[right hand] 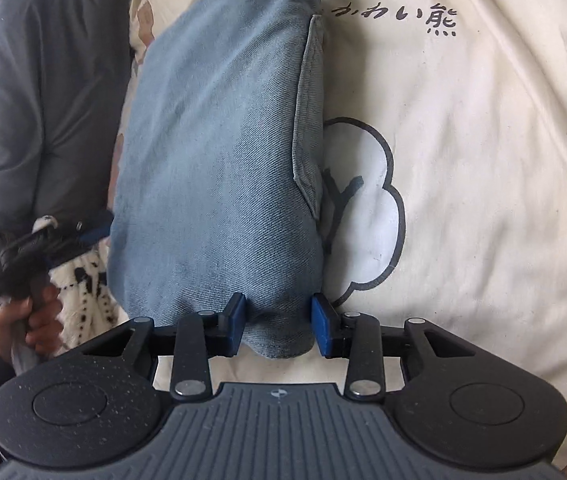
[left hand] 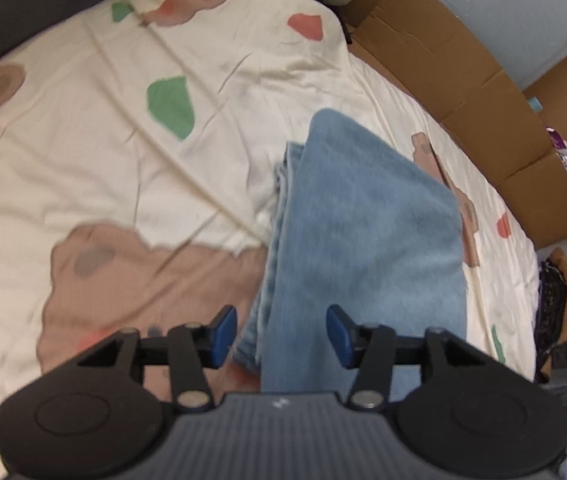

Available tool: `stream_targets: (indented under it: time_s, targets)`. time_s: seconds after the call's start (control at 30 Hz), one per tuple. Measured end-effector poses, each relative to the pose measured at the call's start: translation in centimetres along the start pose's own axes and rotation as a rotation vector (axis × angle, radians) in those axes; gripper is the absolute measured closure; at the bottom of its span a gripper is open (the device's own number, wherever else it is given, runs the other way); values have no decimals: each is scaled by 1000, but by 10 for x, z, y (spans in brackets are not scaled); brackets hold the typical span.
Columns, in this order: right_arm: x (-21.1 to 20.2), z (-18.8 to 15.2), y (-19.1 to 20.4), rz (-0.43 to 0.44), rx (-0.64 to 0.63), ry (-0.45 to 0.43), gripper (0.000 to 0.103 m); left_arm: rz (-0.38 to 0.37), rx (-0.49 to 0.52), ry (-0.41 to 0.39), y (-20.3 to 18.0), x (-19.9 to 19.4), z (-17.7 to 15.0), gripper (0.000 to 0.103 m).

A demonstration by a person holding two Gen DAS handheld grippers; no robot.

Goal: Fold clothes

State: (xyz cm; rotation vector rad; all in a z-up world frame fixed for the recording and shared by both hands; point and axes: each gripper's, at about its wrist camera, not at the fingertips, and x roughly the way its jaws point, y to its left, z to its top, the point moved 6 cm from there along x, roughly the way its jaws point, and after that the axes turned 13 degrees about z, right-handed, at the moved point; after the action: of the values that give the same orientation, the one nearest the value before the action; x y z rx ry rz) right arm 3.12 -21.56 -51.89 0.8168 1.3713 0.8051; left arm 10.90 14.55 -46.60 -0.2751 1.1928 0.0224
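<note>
Jeans (right hand: 215, 160) folded into a thick bundle, lying on bedsheet (right hand: 483, 200), running toward 12 o'clock. Right gripper (right hand: 279, 326) closed on the near rounded end; left gripper (left hand: 281, 336) spread, gripping nothing (denim between pads). Final fold likely done; next, probably lifting aside.

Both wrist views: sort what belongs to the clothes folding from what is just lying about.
Belongs to the job:
- folded jeans
- left claw
- right claw, its pads either side of the jeans' near end

Just lying about:
- bear-print bedsheet
- cardboard boxes
- dark jacket
</note>
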Motion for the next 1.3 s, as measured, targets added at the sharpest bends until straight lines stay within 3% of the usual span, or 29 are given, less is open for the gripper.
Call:
stream_targets:
  time_s: [0.1, 0.17, 0.2, 0.3, 0.47, 0.7, 0.8, 0.87, 0.93, 1.3]
  targets:
    - [-7, 13, 3, -26, -44, -38, 63, -7, 23, -19, -8, 12, 14, 41]
    - [-9, 22, 4, -26, -59, -69, 49, -21, 37, -13, -11, 22, 18, 38]
    - [-9, 27, 4, -15, -57, -83, 49, -25, 39, -6, -11, 28, 20, 38]
    - [-4, 42, 6, -3, -76, -112, 49, -25, 34, 7, -10, 42, 22, 39]
    - [6, 66, 6, 3, -70, -190, 49, -95, 0, 48, -11, 55, 18, 44]
    - [27, 75, -3, 32, -54, -168, 52, -132, -8, 93, -14, 63, 22, 50]
    - [27, 76, -11, 46, -19, -143, 65, -147, -31, 100, -15, 68, 21, 52]
    - [24, 78, -8, 50, -14, -136, 79, -151, -30, 91, -15, 66, 20, 55]
    - [20, 78, 5, 35, -61, -132, 83, -153, -34, 83, -16, 65, 20, 56]
    - [-36, 87, 36, -39, -93, -226, 86, -232, 10, 99, -52, 64, 14, 62]
